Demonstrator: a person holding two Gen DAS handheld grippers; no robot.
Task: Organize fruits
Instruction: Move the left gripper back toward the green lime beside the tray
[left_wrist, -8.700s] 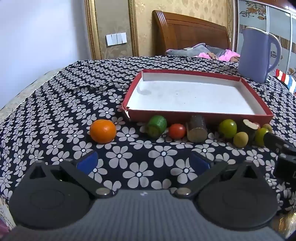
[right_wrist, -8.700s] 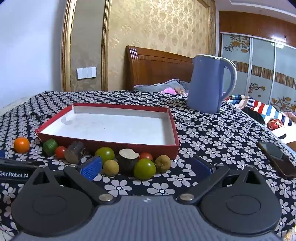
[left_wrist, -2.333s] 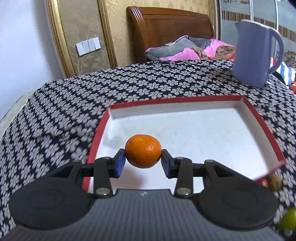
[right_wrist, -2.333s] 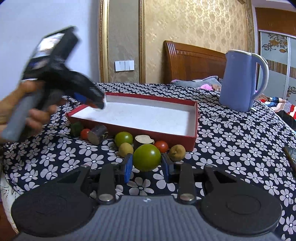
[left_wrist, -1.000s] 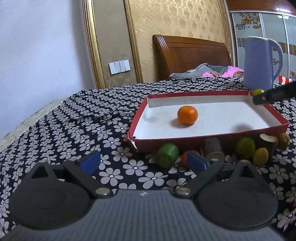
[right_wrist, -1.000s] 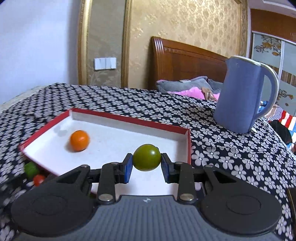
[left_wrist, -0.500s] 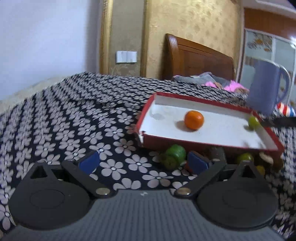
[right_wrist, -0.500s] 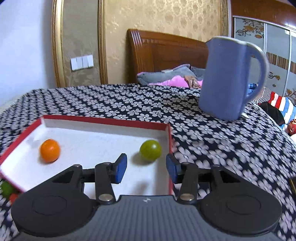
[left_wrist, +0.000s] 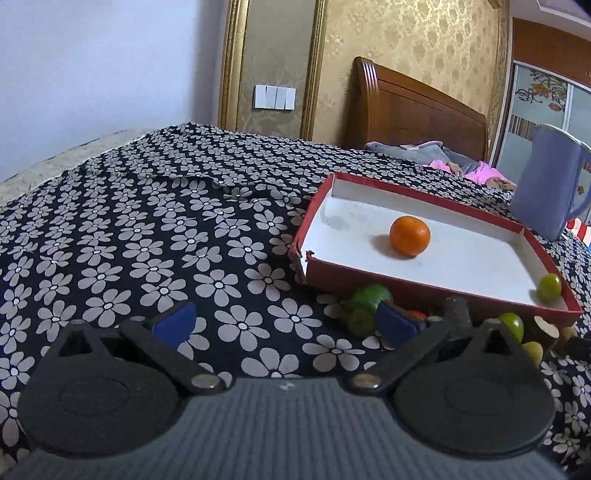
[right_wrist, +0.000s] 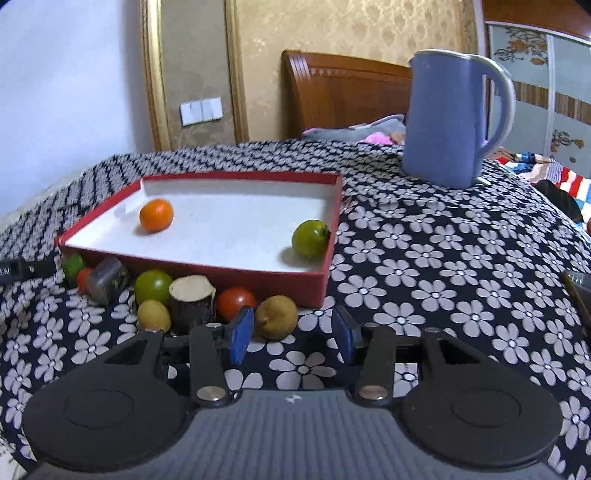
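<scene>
Both grippers' fingers are spread and empty; the round brownish-yellow fruit, just ahead of the right pair (slightly left), should be centred between them before closing.

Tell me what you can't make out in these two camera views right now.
- Red tomato, left wrist view: mostly hidden behind the left gripper finger.
- Pitcher, left wrist view: handle cut off by the frame edge.
- Dark flat object, right wrist view: cut by the right edge, unidentifiable.
- Dark cylinder, right wrist view: too blurred to identify.
</scene>
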